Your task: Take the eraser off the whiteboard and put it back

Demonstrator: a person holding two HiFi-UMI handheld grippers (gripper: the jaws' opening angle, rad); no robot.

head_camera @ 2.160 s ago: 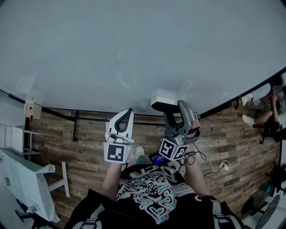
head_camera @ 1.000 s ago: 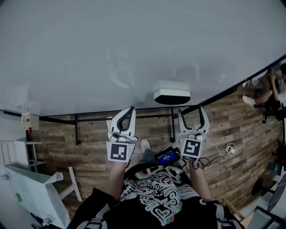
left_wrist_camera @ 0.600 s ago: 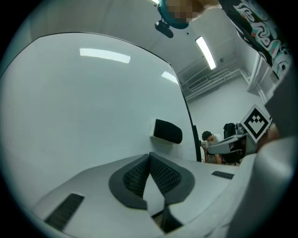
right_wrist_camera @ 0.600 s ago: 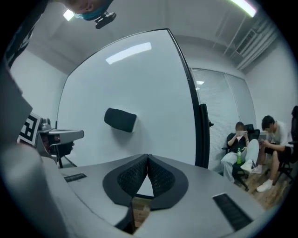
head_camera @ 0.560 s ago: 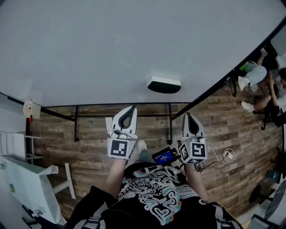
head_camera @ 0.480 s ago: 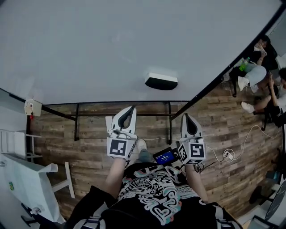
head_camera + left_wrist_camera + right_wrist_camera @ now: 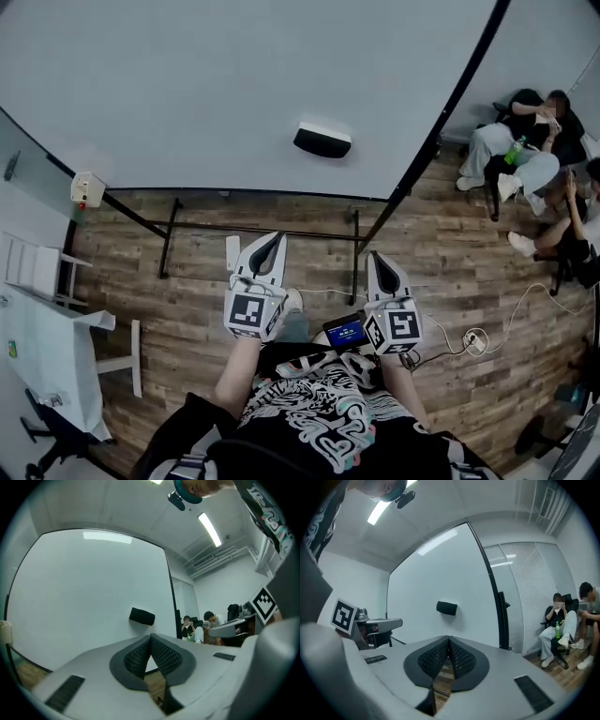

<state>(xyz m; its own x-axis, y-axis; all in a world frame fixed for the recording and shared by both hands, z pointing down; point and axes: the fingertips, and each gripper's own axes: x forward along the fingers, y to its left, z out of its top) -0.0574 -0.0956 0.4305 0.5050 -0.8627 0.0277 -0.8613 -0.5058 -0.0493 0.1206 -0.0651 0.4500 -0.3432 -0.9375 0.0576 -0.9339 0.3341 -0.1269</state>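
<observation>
Eraser (image 7: 322,140) farther off — whiteboard (image 7: 187,84), plank floor (image 7: 187,309)

Looked like office or meeting room: large freestanding whiteboard (image 7: 234,84), wood-plank floor (image 7: 450,272), seated people (image 7: 525,131) on chairs, window blinds (image 7: 534,588), ceiling strip light (image 7: 209,529).

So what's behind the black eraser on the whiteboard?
The black block-shaped eraser sits flat on the big white whiteboard. Only bare board shows around it; the patch behind it is covered.
</observation>
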